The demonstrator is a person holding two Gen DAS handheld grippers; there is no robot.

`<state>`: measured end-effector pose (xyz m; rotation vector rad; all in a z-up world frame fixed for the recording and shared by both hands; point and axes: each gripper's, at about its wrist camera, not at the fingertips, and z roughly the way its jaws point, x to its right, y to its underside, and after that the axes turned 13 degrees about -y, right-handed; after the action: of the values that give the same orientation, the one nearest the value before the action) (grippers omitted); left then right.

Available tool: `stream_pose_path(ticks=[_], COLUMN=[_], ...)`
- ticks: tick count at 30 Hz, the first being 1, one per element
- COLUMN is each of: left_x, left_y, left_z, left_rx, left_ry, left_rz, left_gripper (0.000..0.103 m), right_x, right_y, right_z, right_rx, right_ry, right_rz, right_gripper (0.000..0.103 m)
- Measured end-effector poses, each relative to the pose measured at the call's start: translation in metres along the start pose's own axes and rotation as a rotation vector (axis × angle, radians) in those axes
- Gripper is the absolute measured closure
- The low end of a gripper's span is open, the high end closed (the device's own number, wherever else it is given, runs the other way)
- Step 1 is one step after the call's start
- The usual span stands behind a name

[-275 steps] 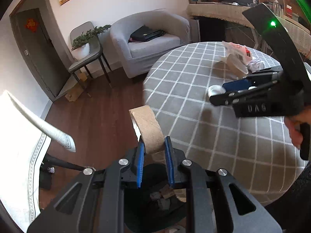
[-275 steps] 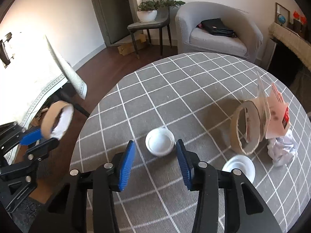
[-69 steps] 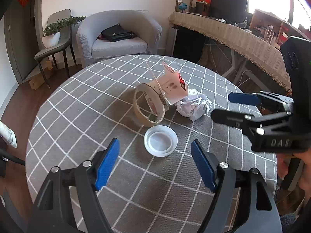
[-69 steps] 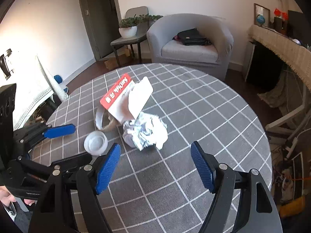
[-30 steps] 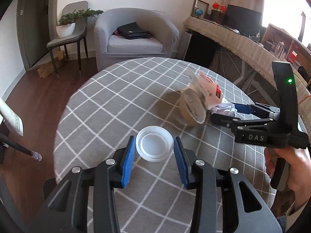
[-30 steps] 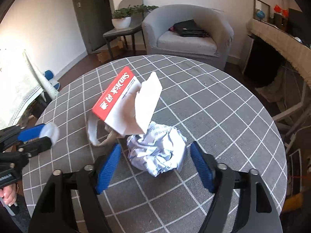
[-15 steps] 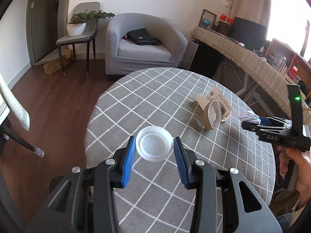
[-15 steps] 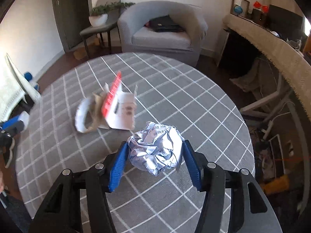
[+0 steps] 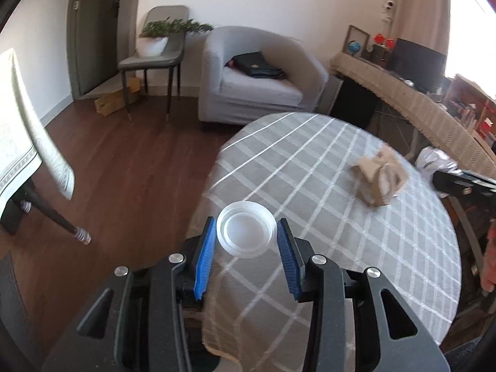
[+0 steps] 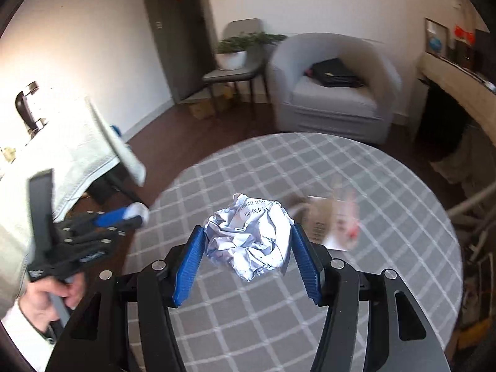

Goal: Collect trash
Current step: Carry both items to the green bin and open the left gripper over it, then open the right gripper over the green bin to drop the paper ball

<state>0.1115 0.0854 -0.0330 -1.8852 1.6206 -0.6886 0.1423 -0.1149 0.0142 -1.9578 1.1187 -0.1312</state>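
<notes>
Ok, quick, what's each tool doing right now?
Left tool: closed on the white plastic lid.
Right tool: closed on the crumpled paper ball, lifted off the table.

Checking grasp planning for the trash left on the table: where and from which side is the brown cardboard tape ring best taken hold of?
Grip the brown cardboard tape ring across its thin band, one finger inside the hole and one outside, coming from above. It appears to stand on edge on the grey checked tablecloth, so the top of the rim is exposed. The torn red-and-white card packaging lies against it, so that side is probably best avoided.
</notes>
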Motion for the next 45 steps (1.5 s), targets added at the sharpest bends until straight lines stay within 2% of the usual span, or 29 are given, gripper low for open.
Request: stream_pose_path(ticks=[4,13,23,27,30,38,41,45], left_x=[-0.020,-0.070,-0.114,-0.125,-0.131,-0.153,-0.160,-0.166], left_y=[0.010,0.023,0.055,0.068,0.076,0.094,0.101,0.094], left_z=[0.013,0.015,0.045,0.056,0.063,0.076,0.077,0.067], left_rx=[-0.032,-0.028,-0.180,-0.252,-0.296,-0.381,-0.407,-0.381], left_ry=[-0.030,-0.065,-0.113,-0.092,-0.108,-0.126,-0.128,-0.127], left_rz=[-0.020,-0.077,-0.091,-0.103,-0.091,-0.073,-0.059,-0.052], left_gripper=[0.061,0.061,0.061,0.061,0.061,0.061,0.057,0.052], right_x=[-0.022,-0.065,-0.112,-0.128,-0.139,-0.156,-0.161,-0.167], right_y=[-0.008,-0.020,-0.025,-0.025,-0.025,-0.026,-0.023,-0.018], right_z=[0.018,0.060,0.109,0.123,0.136,0.162,0.175,0.193], right_rx=[-0.011,-0.036,-0.086,-0.104,-0.116,-0.155,-0.170,-0.194], right_ry=[-0.040,-0.125,-0.188,-0.207,-0.220,-0.234,-0.231,-0.227], right_rz=[-0.024,-0.052,-0.087,-0.098,-0.103,-0.098,-0.074,-0.060], right_gripper=[0.045,0.045,0.045,0.045,0.045,0.045,0.045,0.045])
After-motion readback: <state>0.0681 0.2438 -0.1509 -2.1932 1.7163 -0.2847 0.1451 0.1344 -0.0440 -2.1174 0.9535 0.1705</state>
